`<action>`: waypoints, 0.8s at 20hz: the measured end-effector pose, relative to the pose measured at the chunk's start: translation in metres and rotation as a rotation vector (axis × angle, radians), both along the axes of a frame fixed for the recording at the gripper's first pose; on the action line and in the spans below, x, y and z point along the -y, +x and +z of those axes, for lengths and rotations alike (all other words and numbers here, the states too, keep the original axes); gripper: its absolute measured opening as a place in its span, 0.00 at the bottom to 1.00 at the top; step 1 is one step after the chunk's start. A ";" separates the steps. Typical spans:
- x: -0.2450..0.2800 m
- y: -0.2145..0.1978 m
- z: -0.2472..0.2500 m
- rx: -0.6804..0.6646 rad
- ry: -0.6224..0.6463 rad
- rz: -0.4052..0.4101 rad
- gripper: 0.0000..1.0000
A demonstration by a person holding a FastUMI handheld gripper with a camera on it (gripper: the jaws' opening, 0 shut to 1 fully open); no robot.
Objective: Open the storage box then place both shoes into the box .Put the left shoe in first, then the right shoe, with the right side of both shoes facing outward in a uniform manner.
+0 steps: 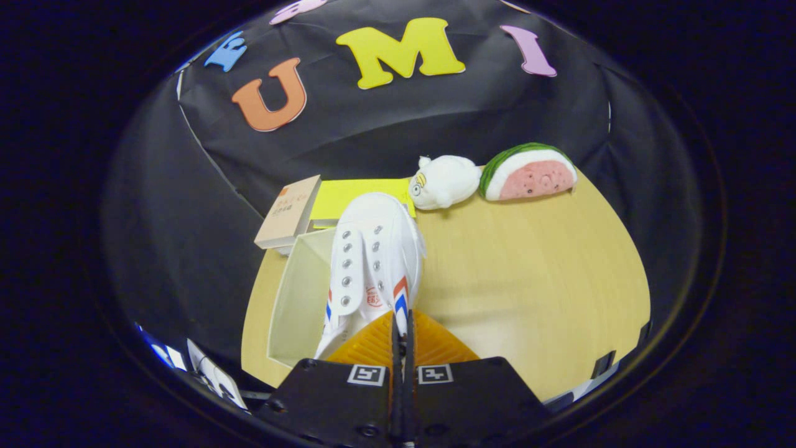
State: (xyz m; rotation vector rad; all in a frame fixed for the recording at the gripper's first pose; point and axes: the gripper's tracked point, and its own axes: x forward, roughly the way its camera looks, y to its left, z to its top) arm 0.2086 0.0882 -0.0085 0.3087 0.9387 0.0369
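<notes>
White canvas fills the centre of the frame: a sneaker (373,255) with red and blue side stripes hangs toe-away from the hand-held gripper (402,339), whose fingers are pressed nearly together on the shoe's heel rim. The shoe sits over the right edge of the open translucent storage box (292,305), which stands at lower left on the pale wooden table (535,274). Just beyond the box, a tan book (287,213) leans beside a yellow sheet (348,194). At upper right, well apart from the box, a white plush toy (443,182) touches a watermelon-slice plush (528,173) near the table's far edge. Bare tabletop spreads right of the shoe to the rounded table rim.
</notes>
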 end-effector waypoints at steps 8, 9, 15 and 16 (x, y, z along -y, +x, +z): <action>-0.057 0.038 -0.041 -0.002 -0.038 -0.007 0.05; -0.060 0.040 -0.050 -0.015 -0.059 -0.002 0.05; -0.058 0.039 -0.070 0.014 -0.062 -0.062 0.06; -0.059 0.038 -0.073 0.022 -0.071 -0.065 0.05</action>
